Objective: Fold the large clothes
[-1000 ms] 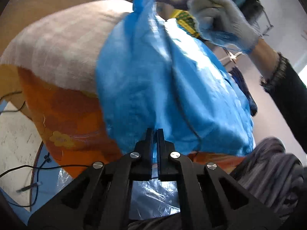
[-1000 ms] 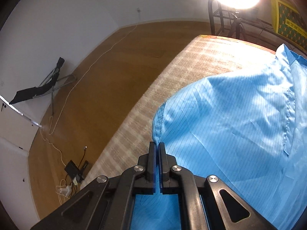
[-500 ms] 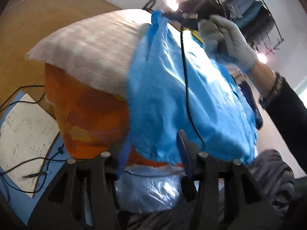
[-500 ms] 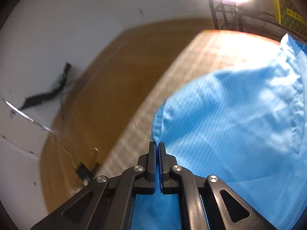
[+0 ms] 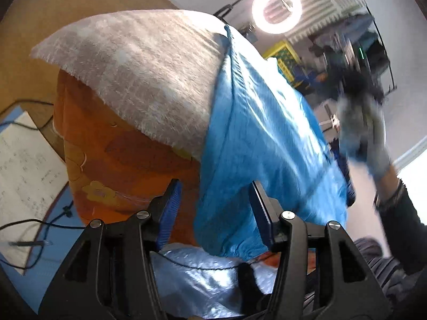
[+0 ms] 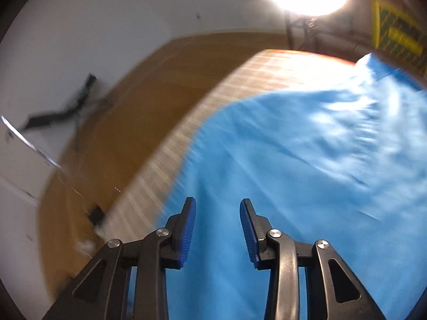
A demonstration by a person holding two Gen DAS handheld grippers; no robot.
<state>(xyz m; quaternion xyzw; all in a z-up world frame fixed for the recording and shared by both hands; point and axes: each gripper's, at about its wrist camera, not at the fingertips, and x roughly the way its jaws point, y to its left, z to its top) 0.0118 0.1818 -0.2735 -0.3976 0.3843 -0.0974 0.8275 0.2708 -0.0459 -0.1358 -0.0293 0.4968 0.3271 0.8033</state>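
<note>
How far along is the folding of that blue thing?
Done: the blue garment lies draped over the beige-covered table, one end hanging off the edge. In hand: nothing; the left gripper and right gripper have just been opening, fingers clear of the cloth. Left: no neat folded stack shows yet.

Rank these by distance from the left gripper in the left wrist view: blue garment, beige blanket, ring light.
1. Blue garment, hanging just ahead of the open left gripper.
2. Beige blanket, beyond, upper left.
3. Ring light, farthest, by the wall.
</note>
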